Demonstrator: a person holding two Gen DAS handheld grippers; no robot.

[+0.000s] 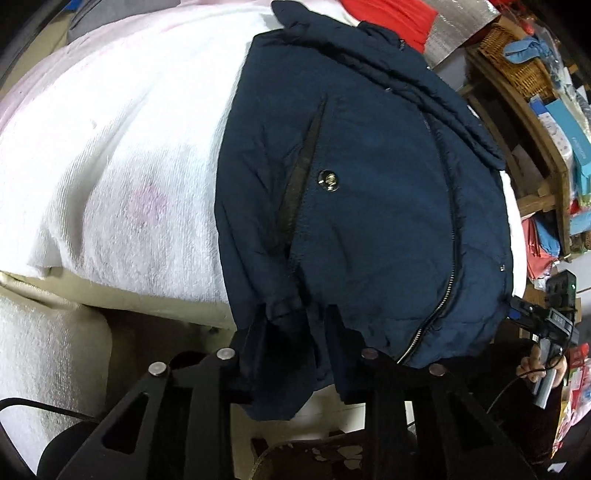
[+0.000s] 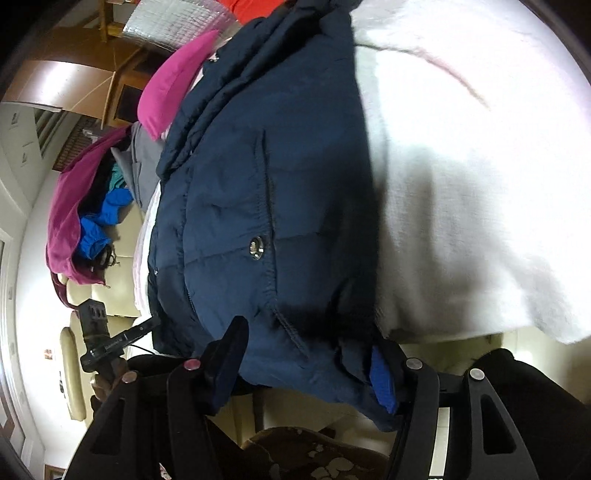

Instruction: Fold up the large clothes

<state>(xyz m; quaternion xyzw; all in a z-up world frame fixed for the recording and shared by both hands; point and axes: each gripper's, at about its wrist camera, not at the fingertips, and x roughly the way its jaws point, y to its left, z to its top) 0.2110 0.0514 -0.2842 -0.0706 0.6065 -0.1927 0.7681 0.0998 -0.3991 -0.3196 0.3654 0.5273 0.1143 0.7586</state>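
Note:
A navy padded jacket [image 1: 369,184] [image 2: 258,166] lies on a white towel [image 1: 129,147] [image 2: 461,184], its hem hanging over the near edge. A snap button [image 1: 328,181] and a zipper [image 1: 443,291] show on its front. My left gripper [image 1: 291,354] is at the hem's left corner, and bunched fabric fills the gap between its fingers. My right gripper [image 2: 306,362] holds the hem's other corner; its blue pad [image 2: 382,376] presses on the cloth. Each view shows the other gripper beside the jacket, the right gripper [image 1: 543,321] and the left gripper [image 2: 110,339].
A cream sofa [image 1: 110,295] lies under the towel. A wooden shelf with a wicker basket [image 1: 517,66] stands to the right. Red cloth [image 1: 388,14] and a pile of magenta and blue clothes [image 2: 74,214] lie beyond the jacket. A brown patterned thing [image 2: 314,458] lies on the floor below.

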